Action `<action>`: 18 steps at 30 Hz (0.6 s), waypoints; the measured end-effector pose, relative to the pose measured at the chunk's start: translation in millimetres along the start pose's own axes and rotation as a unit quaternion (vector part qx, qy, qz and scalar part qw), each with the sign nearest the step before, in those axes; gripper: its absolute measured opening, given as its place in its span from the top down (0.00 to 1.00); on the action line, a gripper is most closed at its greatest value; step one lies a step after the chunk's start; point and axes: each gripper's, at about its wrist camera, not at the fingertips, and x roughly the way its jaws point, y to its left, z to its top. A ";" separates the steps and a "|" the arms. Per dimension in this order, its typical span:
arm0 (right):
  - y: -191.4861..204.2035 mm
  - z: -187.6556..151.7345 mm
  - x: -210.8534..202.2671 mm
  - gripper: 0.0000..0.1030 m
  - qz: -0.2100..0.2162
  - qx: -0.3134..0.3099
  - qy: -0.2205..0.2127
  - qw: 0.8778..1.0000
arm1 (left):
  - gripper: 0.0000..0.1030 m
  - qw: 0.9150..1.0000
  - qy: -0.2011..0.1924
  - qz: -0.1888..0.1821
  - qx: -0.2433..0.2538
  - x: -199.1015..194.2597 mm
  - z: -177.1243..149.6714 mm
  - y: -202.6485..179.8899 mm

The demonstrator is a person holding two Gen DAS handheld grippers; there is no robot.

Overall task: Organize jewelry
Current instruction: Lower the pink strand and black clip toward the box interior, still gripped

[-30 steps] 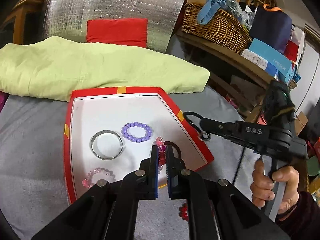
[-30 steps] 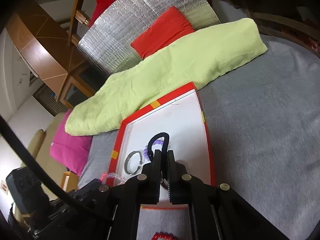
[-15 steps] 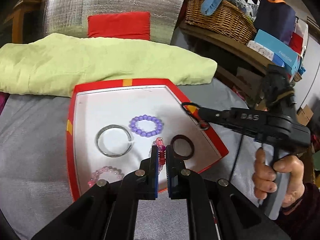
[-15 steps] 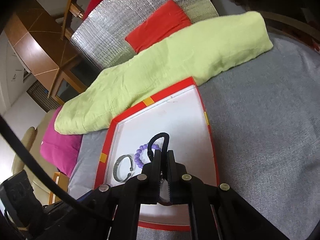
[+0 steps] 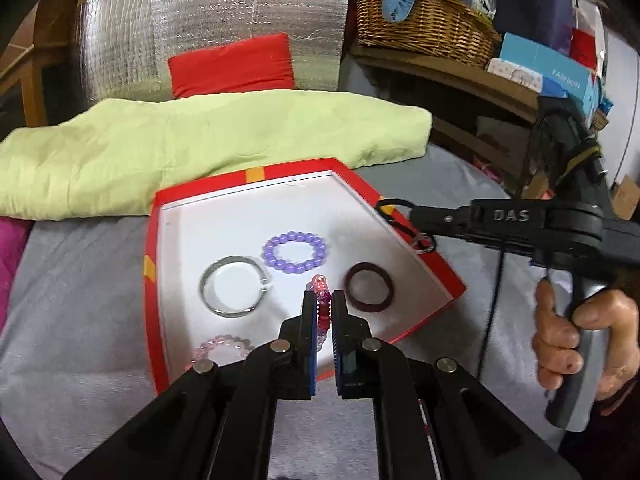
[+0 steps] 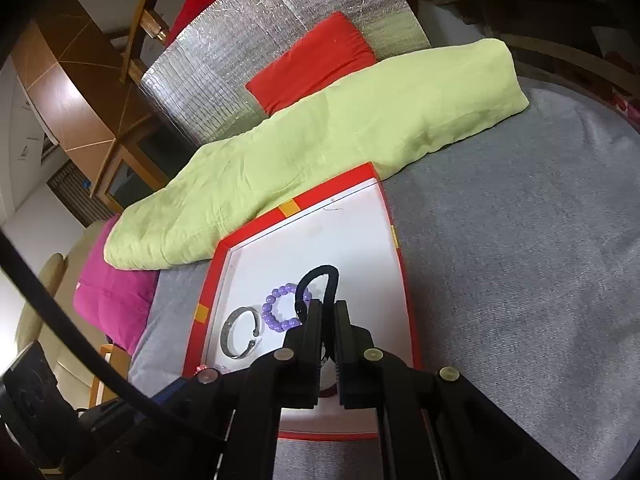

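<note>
A red tray with a white floor [image 5: 224,216] [image 6: 356,240] lies on the grey cloth. In it lie a silver bangle [image 5: 233,292] [image 6: 241,332], a purple bead bracelet [image 5: 295,252] [image 6: 280,312], a dark maroon ring bracelet [image 5: 369,287] and a pale pink bead bracelet [image 5: 222,347]. My left gripper [image 5: 323,300] is shut on a red and pink bead bracelet [image 5: 322,300] above the tray's near part. My right gripper [image 6: 325,308] [image 5: 404,220] is shut on a black cord loop [image 6: 320,284] with a small metal ring [image 5: 424,242], over the tray's right rim.
A light green folded blanket [image 5: 192,148] lies behind the tray, with a red cushion [image 5: 232,64] and silver foil panel [image 5: 224,20] beyond. A wicker basket [image 5: 424,16] and boxes sit on a shelf at right. A magenta cushion [image 6: 116,292] is at left.
Both grippers have drawn back and risen, so the tray sits farther off. The maroon ring bracelet, hidden behind my left fingers a second ago, now lies in plain view.
</note>
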 end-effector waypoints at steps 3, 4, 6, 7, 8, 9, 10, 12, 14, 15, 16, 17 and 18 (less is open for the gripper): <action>-0.6 -0.6 0.9 0.94 -0.003 0.002 -0.001 1.000 | 0.94 1.000 0.003 0.011 0.004 3.1 -0.8 1.2; -0.9 -0.8 1.7 0.94 -0.005 0.004 -0.001 1.000 | 0.94 1.000 0.004 0.012 0.004 3.7 -0.9 1.5; -1.3 -0.9 4.2 0.94 -0.006 0.006 0.001 1.000 | 0.94 1.000 0.003 0.015 0.007 3.8 -0.9 1.1; -0.9 -1.4 5.9 0.94 -0.008 0.006 0.002 1.000 | 0.94 1.000 0.003 0.016 0.008 3.5 -0.7 1.3; -0.4 -1.7 7.1 0.94 -0.010 0.006 0.003 1.000 | 0.94 1.000 0.002 0.015 0.008 3.4 -0.6 1.5; 0.1 -2.0 8.0 0.94 -0.010 0.007 0.004 1.000 | 0.94 1.000 0.002 0.016 0.007 3.3 -0.5 2.2; 0.8 -2.3 9.1 0.94 -0.009 0.006 0.005 1.000 | 0.94 1.000 0.002 0.017 0.006 3.1 -0.5 2.9; 2.4 -2.9 9.1 0.94 -0.010 0.003 0.004 1.000 | 0.94 1.000 0.002 0.019 0.006 3.3 -0.5 3.5; 3.6 -3.2 8.9 0.94 -0.011 0.001 0.004 1.000 | 0.94 1.000 0.002 0.021 0.004 3.8 -0.7 4.2; 3.5 -3.3 8.5 0.94 -0.012 0.001 0.003 1.000 | 0.94 1.000 0.002 0.022 0.003 4.1 -0.7 4.2; 3.4 -3.2 8.3 0.94 -0.013 0.001 0.003 1.000 | 0.94 1.000 0.002 0.022 0.003 4.2 -0.7 4.2; 3.2 -3.1 8.2 0.94 -0.013 0.002 0.003 1.000 | 0.94 1.000 0.002 0.023 0.003 4.2 -0.6 3.8; 2.5 -3.0 7.8 0.94 -0.013 0.004 0.002 1.000 | 0.94 1.000 0.001 0.022 0.002 4.3 -0.5 3.7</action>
